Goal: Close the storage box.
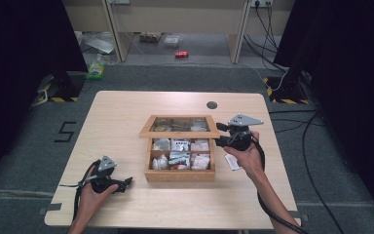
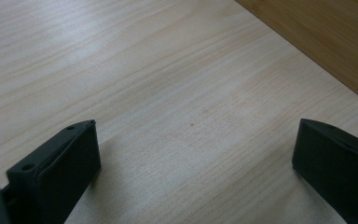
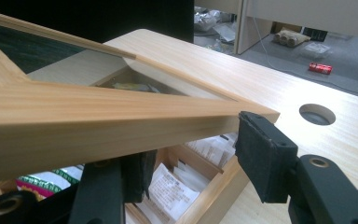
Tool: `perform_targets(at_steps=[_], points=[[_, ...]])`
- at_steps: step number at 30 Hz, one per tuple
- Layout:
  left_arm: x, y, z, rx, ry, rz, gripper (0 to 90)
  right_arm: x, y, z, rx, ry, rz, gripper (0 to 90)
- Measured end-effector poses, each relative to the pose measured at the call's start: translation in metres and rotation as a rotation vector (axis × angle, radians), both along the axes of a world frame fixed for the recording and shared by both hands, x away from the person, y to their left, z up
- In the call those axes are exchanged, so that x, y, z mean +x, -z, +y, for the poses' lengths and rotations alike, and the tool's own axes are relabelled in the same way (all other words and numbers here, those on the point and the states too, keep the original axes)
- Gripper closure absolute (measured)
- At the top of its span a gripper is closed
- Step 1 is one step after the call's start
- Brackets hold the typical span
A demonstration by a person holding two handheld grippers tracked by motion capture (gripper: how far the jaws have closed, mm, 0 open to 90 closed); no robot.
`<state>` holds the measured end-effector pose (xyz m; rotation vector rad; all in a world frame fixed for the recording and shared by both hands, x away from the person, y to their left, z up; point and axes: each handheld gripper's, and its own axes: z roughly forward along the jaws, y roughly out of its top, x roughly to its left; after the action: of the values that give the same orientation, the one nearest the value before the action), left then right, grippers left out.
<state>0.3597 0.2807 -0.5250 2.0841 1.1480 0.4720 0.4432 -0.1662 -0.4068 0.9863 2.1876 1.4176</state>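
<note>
The right gripper sits at the lid of the box, mid-table, grey floor beyond; left gripper gapes over bare wood near the box (clear space around); the right gripper view shows pads straddling the lid's edge, grip uncertain.

raised lid overhangs box compartments, bare tabletop left

Light wooden table, round cable hole near far edge. On it: compartmented wooden box at centre; small white packet just right of box.
</note>
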Motion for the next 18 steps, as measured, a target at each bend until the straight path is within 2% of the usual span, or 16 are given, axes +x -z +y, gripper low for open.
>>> perform_targets(at_steps=[5, 18], points=[[0.000, 0.000, 0.000, 0.000, 0.000, -0.001, 0.2, -0.004, 0.006, -0.002, 0.019, -0.008, 0.010, 49.0], [0.000, 0.000, 0.000, 0.000, -0.001, -0.001, 0.3, -0.013, 0.017, -0.009, 0.024, -0.016, 0.024, 49.0]])
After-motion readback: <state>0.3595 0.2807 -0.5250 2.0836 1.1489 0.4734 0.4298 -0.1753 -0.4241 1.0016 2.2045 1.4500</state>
